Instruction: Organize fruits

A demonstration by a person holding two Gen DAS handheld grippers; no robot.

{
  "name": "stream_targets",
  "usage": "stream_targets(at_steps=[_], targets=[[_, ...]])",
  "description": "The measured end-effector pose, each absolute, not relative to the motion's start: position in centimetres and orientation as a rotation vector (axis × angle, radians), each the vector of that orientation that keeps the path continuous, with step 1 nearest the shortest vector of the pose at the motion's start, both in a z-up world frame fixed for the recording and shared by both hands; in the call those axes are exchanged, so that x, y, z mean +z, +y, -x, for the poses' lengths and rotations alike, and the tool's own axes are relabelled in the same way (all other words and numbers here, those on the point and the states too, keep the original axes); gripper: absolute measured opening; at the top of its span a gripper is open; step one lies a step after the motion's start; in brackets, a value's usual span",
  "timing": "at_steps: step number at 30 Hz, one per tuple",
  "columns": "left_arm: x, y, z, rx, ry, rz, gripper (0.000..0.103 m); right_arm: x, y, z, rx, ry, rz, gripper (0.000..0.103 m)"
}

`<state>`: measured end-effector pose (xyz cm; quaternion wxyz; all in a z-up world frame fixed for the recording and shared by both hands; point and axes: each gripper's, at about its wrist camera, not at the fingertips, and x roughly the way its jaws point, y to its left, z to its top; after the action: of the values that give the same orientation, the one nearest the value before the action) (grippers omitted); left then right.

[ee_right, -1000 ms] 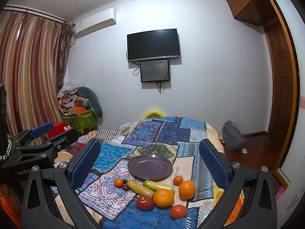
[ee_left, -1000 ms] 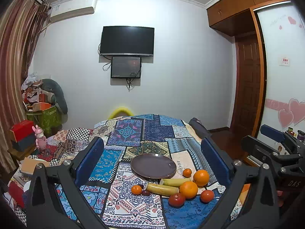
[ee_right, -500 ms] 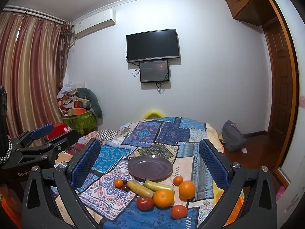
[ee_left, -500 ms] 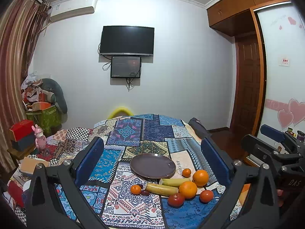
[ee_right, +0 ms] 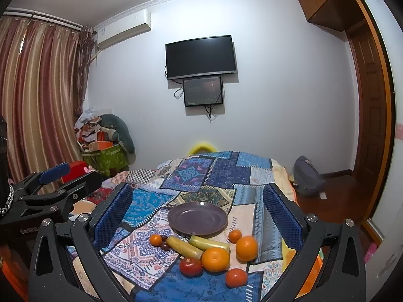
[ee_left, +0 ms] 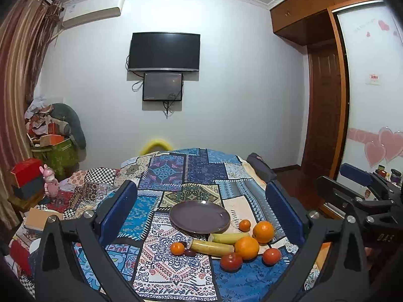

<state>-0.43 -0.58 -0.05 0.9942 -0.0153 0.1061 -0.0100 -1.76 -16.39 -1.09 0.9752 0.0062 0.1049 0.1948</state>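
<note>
Holding both tools high and back from the bed, you have the left gripper point(ee_left: 201, 209) and the right gripper point(ee_right: 197, 211) with jaws spread wide and nothing between them, so every risk lies ahead. Nearest you, on the right side of the patterned quilt point(ee_right: 141, 209), sit two red tomatoes point(ee_right: 190, 266), one just beside a big orange point(ee_right: 215, 259); they look soft, and a hard squeeze could bruise or split them. Round fruit on soft bedding is likely to roll, so a nudge from one blue pad point(ee_right: 282, 216) while you close on a neighbour may send an orange toward the near edge and off the bed. A little farther, two yellow-green bananas point(ee_right: 185, 246) lie side by side, touching the oranges; gripping one near its end could let it swing or slip. Left of them, a small tangerine point(ee_right: 155, 239) sits with a dark little fruit point(ee_right: 165, 246) too small to identify, easy to pinch by mistake. Farther still, the purple plate point(ee_right: 176, 222) rests empty on the quilt, probably unsteady, so a heavy drop near its rim may tip it. With both tools working close together, they could also collide.
</note>
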Motion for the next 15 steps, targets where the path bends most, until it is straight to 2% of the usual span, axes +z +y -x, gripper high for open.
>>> stream_targets(at_steps=[3, 6, 8, 15], targets=[[-0.3, -0.7, 0.0, -0.018, 0.224, 0.028, 0.103, -1.4, -16.5, 1.3, 0.392, 0.228, -0.014, 0.103], [-0.6, -0.5, -0.6, -0.025, 0.248, 0.030, 0.094, -1.9, -16.6, 0.8, 0.385, 0.250, -0.015, 0.101], [-1.0, -0.6, -1.2, -0.029, 0.271, 0.029, 0.087, -2.3, -16.9, 0.2, 0.383, 0.270, -0.019, 0.094], [-3.3, 0.5, -4.8, -0.033, 0.399, 0.043, 0.074, -4.5, -18.0, -2.5, 0.353, 0.366, 0.002, 0.077]])
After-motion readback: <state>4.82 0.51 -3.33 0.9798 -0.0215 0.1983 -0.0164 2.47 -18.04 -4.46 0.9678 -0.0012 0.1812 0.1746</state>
